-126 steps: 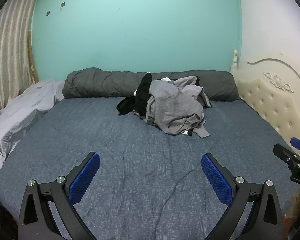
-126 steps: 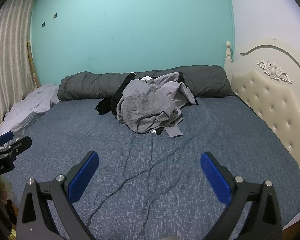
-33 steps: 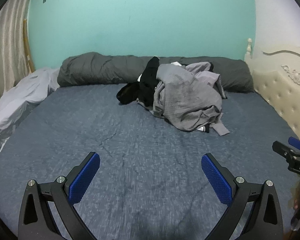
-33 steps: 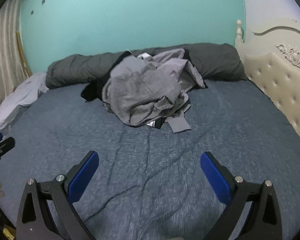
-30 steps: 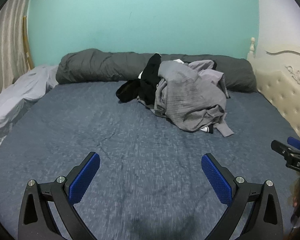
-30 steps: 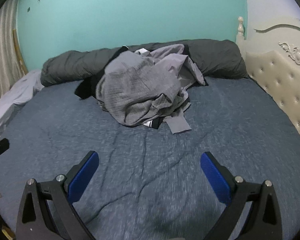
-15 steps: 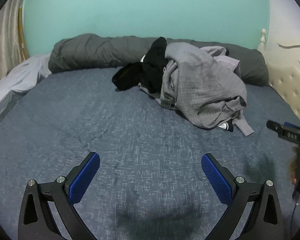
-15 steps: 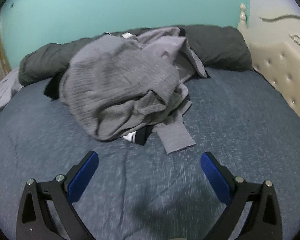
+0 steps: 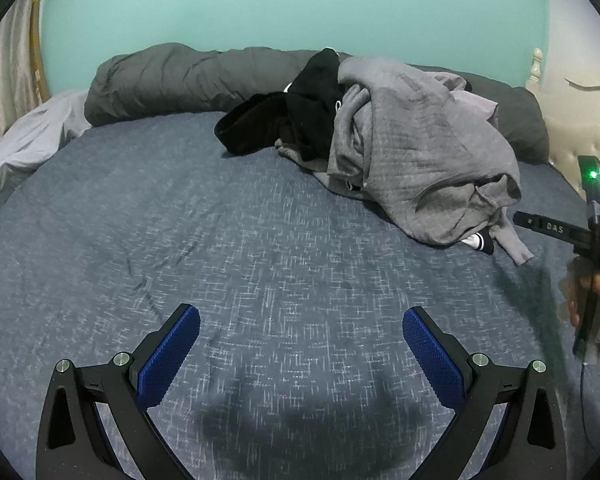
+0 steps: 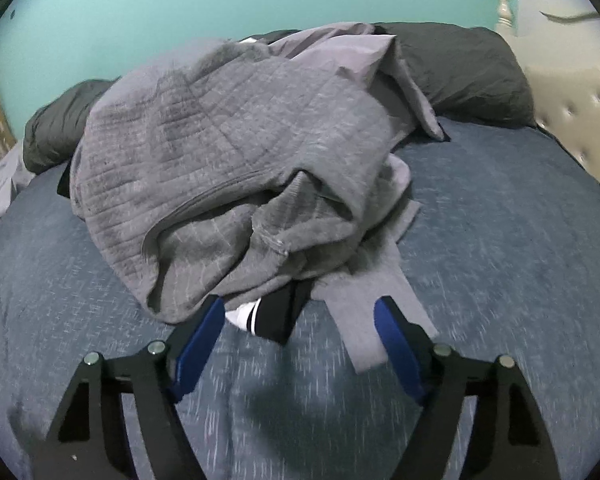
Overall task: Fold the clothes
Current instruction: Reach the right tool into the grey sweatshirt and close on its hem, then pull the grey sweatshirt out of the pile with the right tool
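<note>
Right gripper (image 10: 298,332) is pretty much parked at the near edge of the pile of clothes (image 10: 236,152) on the bed (image 10: 500,240), with the heap rising straight ahead and above the fingers. Its jaws are closing but nothing is pinched yet; a black-and-white cuff (image 10: 268,316) and a flat grey sleeve (image 10: 360,312) are framed between the pads, untouched as far as can be told. That sleeve runs lengthwise toward the gripper, so it looks like the easy thing to be grabbed first.

Left gripper (image 9: 300,350) is spread wide and empty, over bare bed, with the pile well ahead and off to its right. So the right one is clearly nearer.
</note>
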A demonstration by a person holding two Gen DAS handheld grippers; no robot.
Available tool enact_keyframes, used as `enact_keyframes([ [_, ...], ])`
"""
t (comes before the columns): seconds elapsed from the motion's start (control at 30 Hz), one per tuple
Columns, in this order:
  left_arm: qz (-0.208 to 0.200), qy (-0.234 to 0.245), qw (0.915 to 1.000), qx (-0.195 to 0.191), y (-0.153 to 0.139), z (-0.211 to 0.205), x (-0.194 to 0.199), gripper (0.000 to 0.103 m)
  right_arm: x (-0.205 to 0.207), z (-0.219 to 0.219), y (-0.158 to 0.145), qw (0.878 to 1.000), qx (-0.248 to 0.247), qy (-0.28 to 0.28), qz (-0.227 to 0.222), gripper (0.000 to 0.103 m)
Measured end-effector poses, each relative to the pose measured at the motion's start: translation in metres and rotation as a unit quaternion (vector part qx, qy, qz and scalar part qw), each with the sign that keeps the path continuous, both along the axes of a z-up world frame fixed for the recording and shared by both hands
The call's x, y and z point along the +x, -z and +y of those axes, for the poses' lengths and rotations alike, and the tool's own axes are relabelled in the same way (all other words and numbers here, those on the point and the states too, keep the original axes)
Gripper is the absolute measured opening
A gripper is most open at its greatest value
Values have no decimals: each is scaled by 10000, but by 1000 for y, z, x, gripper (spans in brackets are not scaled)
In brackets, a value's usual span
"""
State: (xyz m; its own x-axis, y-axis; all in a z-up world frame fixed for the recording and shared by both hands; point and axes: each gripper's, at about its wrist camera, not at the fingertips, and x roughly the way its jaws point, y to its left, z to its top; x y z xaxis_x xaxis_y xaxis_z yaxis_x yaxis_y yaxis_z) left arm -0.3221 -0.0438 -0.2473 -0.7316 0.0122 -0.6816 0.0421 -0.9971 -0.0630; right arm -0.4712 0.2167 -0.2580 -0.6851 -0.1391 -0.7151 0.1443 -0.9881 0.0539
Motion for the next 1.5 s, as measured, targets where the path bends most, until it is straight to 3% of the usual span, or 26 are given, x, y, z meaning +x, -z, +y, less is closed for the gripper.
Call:
enact_keyframes([
  [0.43, 45, 162, 9997, 199, 16, -5, -18, 103, -44, -7, 23, 9993, -161, 342, -59, 77],
  [0.53, 87, 229, 9994, 232, 16, -6, -19, 103, -52, -6, 26, 9990, -304, 319, -64, 63],
  [0.77, 144, 410, 9980, 451, 11, -7, -19, 103, -48, -17, 18, 9995, -265, 56, 131, 16],
  [1.1, 149, 621, 9962, 587, -9, -3, -3, 103, -14, -32, -32, 9978, -231, -323, 533, 11],
  [1.5, 29, 708, 9958, 583, -39, 1, 31, 103, 86, -36, -90, 9924, -342, -841, 832, 9],
])
